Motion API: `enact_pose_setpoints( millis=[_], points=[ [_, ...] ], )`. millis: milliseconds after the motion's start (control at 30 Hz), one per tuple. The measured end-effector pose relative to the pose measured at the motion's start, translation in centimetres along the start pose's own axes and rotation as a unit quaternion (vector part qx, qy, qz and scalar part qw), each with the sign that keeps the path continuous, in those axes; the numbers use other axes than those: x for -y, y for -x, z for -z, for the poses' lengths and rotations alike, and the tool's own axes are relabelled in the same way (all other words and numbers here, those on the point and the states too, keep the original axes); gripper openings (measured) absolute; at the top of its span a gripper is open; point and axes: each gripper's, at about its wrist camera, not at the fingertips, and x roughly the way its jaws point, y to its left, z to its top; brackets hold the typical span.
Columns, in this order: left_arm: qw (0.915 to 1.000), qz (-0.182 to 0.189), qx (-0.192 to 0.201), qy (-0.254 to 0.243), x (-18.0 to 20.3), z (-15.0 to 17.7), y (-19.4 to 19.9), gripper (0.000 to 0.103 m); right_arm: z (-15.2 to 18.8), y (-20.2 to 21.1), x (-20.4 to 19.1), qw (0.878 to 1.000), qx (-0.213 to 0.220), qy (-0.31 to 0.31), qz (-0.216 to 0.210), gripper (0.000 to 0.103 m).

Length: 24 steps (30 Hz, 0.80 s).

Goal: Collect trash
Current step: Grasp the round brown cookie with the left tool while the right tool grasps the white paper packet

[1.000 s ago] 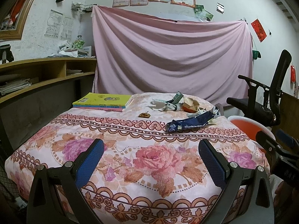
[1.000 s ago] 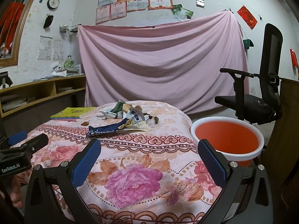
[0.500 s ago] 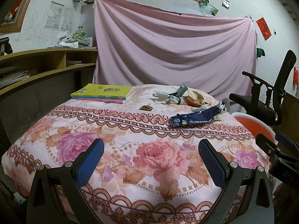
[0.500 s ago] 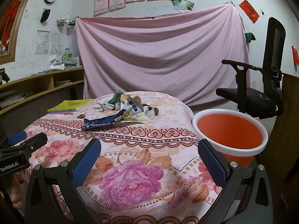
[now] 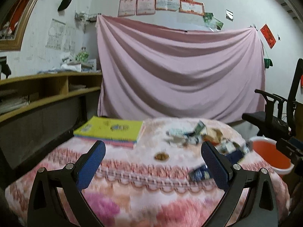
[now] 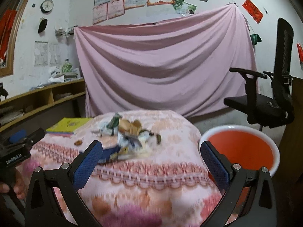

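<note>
A blurred heap of trash, wrappers and crumpled paper, lies at the far side of the floral-clothed table. A dark blue wrapper lies nearest, and a small brown scrap sits apart to the left. An orange bucket with a white rim stands beside the table on the right. My left gripper is open over the table, short of the heap. My right gripper is open too, with the heap just beyond its fingers. Neither holds anything.
A stack of books with a yellow cover lies at the table's back left. A black office chair stands behind the bucket. Wooden shelves run along the left wall; a pink sheet hangs behind.
Both grippers have moved forward over the table toward the trash heap, which looks larger and blurred now. Both stay open and empty.
</note>
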Motion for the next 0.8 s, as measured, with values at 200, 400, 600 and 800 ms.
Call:
enact_pose_setpoints(
  millis=[200,400,600,800],
  points=[
    [0.9996,-0.003,0.029,-0.002,-0.6,-2.2,-2.3,0.099,-2.8,-3.8,-0.3,1.0,-0.012,0.02,-0.01,0.103],
    [0.9988,-0.011,0.046,-0.011,-0.6,-3.1,-4.3,0.099,-3.8,-8.3,-0.5,0.998,-0.059,0.03,-0.021,0.103],
    [0.9996,-0.012,0.009,-0.025,-0.2,-3.0,-6.6,0.099,-2.3,-12.7,-0.7,0.985,-0.164,0.008,-0.044,0.103],
    [0.9955,-0.011,-0.092,-0.021,-0.1,-2.2,-10.5,0.099,-0.1,-14.7,-1.0,0.968,-0.242,-0.008,-0.06,0.097]
  ],
)
